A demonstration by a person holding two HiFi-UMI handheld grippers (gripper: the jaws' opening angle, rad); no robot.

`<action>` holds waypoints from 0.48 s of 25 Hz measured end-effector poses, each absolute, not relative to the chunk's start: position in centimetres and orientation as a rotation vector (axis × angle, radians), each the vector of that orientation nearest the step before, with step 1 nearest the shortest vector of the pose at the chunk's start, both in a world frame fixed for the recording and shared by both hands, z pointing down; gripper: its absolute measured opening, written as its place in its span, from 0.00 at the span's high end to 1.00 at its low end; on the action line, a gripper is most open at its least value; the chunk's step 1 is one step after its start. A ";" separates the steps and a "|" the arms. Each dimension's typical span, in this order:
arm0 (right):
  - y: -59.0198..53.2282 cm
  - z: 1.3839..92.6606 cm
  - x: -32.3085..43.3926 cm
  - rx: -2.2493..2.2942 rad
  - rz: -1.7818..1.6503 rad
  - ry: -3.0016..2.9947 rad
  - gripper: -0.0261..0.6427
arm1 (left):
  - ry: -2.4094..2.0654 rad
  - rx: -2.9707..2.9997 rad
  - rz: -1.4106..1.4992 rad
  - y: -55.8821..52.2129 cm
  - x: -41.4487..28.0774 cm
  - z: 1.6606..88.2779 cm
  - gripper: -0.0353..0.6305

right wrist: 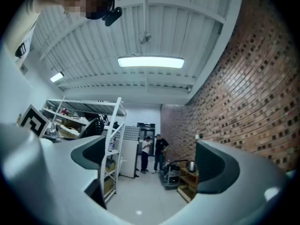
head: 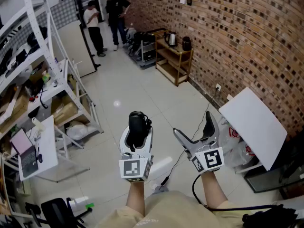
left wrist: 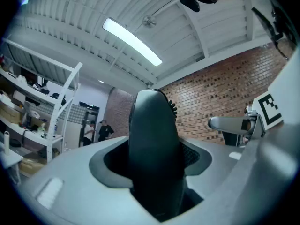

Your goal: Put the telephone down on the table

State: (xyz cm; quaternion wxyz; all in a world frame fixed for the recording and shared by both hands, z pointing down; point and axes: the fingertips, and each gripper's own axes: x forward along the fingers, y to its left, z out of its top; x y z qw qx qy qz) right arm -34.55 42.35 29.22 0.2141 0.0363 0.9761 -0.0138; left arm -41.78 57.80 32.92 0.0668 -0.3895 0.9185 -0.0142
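Observation:
A black telephone handset stands upright between the jaws of my left gripper, which is shut on it. In the left gripper view the telephone handset fills the middle, clamped between the grey jaws of the left gripper. My right gripper is held up beside it, open, with nothing between its jaws. In the right gripper view the right gripper frames only the room beyond. A white table stands at the right by the brick wall.
A white shelving rack with boxes and gear fills the left. Two people stand at the far end beside a wooden shelf with kettles. A small table with a laptop is at lower left. A cable runs across the floor.

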 end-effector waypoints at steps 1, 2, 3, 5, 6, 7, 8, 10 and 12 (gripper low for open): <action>41.0 29.5 -33.3 0.080 -0.035 2.719 0.08 | 2.769 -1.188 -0.023 56.7 -41.0 33.1 0.53; 39.5 29.7 -31.9 0.058 -0.033 2.728 0.08 | 2.765 -1.204 -0.003 55.6 -40.1 33.3 0.53; 38.0 29.7 -30.2 0.032 -0.032 2.734 0.08 | 2.752 -1.224 0.017 54.2 -39.0 33.2 0.53; 34.5 29.5 -26.0 -0.043 -0.023 2.741 0.08 | 2.688 -1.268 0.081 50.6 -36.1 32.4 0.53; 32.5 29.4 -23.4 -0.093 -0.013 2.746 0.08 | 2.642 -1.292 0.124 48.4 -34.3 31.8 0.53; 30.5 29.4 -20.8 -0.145 -0.001 2.751 0.08 | 2.603 -1.325 0.154 46.0 -32.4 31.3 0.53; 28.5 29.6 -18.1 -0.196 0.011 2.756 0.08 | 2.575 -1.369 0.166 43.6 -30.3 31.2 0.53; 24.4 30.5 -12.8 -0.290 0.033 2.756 0.08 | 2.528 -1.462 0.175 38.5 -25.9 32.0 0.53; 20.0 31.8 -7.5 -0.407 0.051 2.739 0.08 | 2.468 -1.578 0.179 33.0 -21.7 33.4 0.53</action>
